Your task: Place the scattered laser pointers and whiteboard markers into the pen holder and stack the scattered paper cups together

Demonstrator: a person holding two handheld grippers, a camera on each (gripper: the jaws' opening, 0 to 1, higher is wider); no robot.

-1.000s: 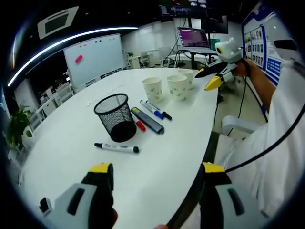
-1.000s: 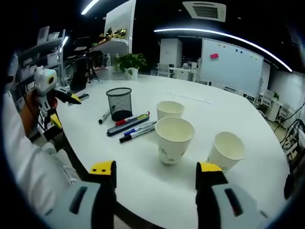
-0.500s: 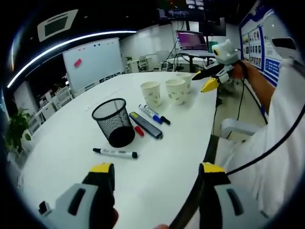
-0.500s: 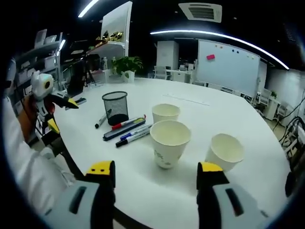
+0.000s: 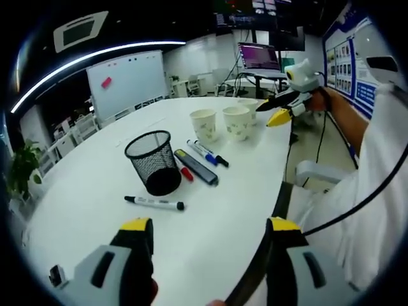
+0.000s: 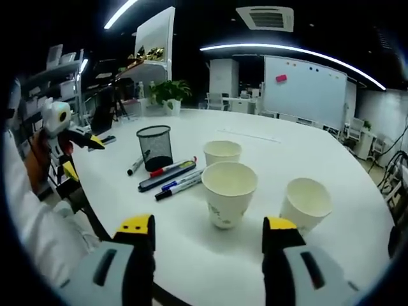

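A black mesh pen holder (image 5: 153,162) (image 6: 155,147) stands upright on the white table (image 5: 83,210). A black-capped marker (image 5: 155,203) (image 6: 136,164) lies beside it. On its other side lie a red marker (image 5: 186,174), a dark laser pointer (image 5: 197,167) (image 6: 167,174) and a blue and a black marker (image 5: 208,150) (image 6: 180,185). Three paper cups (image 5: 204,123) (image 5: 236,122) (image 6: 228,195) (image 6: 306,204) (image 6: 222,153) stand apart. My left gripper (image 5: 207,231) is open over the table's near edge. My right gripper (image 6: 208,231) is open, just short of the nearest cup, and also appears in the left gripper view (image 5: 275,109).
A person's sleeve (image 5: 376,185) fills the right of the left gripper view. A chair (image 5: 315,169) stands beside the table. A whiteboard (image 6: 309,84), a potted plant (image 6: 171,94) and a laptop (image 5: 258,52) sit far behind.
Both views shifted slightly with the hands. The right gripper has edged a little nearer the cups. Nothing on the table moved.
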